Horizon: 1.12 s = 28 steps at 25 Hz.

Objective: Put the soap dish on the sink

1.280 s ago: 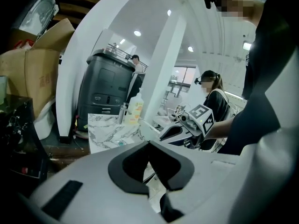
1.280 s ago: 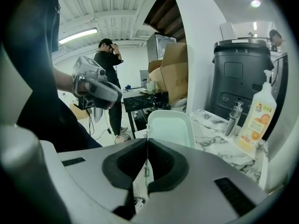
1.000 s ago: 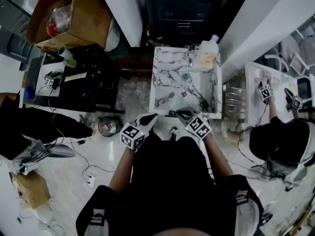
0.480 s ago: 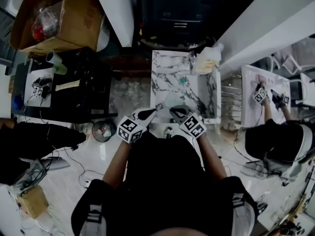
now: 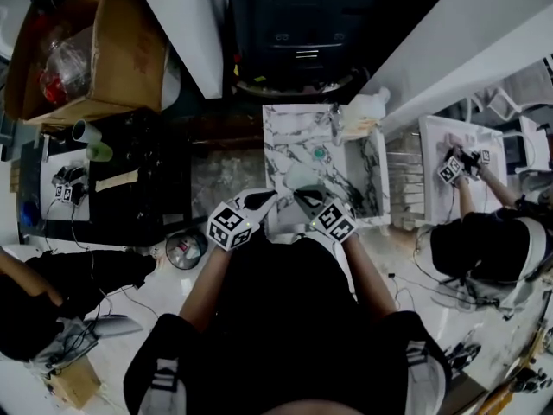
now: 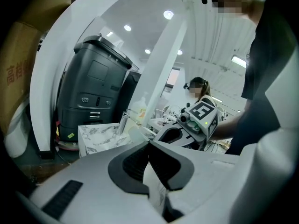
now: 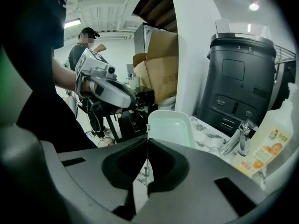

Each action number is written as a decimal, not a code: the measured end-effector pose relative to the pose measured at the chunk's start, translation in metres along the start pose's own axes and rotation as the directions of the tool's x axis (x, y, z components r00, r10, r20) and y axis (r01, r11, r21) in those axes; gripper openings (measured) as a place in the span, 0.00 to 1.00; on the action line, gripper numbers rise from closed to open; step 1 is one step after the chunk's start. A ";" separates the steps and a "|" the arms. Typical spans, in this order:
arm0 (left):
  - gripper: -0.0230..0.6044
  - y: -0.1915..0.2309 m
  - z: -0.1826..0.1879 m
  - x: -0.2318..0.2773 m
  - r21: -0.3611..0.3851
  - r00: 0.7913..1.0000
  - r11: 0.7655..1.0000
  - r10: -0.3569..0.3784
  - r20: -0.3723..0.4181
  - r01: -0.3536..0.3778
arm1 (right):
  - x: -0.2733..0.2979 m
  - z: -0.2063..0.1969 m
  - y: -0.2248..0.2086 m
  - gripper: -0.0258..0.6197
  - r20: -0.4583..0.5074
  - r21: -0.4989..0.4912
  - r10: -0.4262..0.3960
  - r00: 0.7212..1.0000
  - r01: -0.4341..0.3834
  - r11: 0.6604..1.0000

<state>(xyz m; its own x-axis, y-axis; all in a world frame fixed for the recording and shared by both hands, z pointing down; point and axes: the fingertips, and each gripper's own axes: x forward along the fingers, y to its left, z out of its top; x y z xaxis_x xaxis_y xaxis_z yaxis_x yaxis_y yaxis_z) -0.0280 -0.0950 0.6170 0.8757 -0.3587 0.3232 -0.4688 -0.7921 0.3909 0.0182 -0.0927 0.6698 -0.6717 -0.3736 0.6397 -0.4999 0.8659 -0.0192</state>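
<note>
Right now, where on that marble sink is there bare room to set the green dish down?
The left half of the white marble sink, between its left rim and the small green drain plug, looks bare. The back right corner is crowded by the chrome faucet and white plastic bottle.

One pale green rectangular plastic soap dish (image 7: 170,127), one white marble-veined sink (image 5: 285,137), one chrome tap (image 7: 238,139), one white plastic bottle with an orange label (image 7: 275,143). Two at the sink: left gripper (image 5: 270,195), right gripper (image 5: 297,192). One brown cardboard box (image 5: 130,50).
</note>
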 end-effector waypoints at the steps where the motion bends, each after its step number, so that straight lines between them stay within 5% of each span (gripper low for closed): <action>1: 0.04 0.003 0.000 0.000 0.002 1.000 1.000 -0.004 -0.003 0.004 | 0.003 -0.001 -0.002 0.04 -0.006 -0.006 -0.005 1.000 0.005 1.000; 15: 0.04 0.043 0.014 -0.002 -0.005 0.998 0.999 -0.049 -0.026 0.049 | 0.043 -0.002 -0.036 0.04 -0.112 -0.067 -0.042 0.993 0.034 0.997; 20: 0.04 0.052 0.021 -0.001 0.036 0.993 0.994 -0.100 -0.056 0.102 | 0.061 -0.007 -0.054 0.04 -0.192 -0.162 -0.080 0.978 0.049 0.986; 28: 0.04 0.080 0.039 0.008 0.018 1.000 1.000 -0.005 -0.012 0.005 | 0.079 0.004 -0.066 0.04 -0.192 -0.223 -0.037 0.981 -0.007 0.975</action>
<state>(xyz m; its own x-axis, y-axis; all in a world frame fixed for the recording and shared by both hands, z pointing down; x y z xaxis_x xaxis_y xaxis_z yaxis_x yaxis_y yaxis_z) -0.0536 -0.1806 0.6171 0.8767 -0.3488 0.3314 -0.4619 -0.8028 0.3771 -0.0040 -0.1810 0.7188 -0.5352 -0.3348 0.7755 -0.3612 0.9206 0.1481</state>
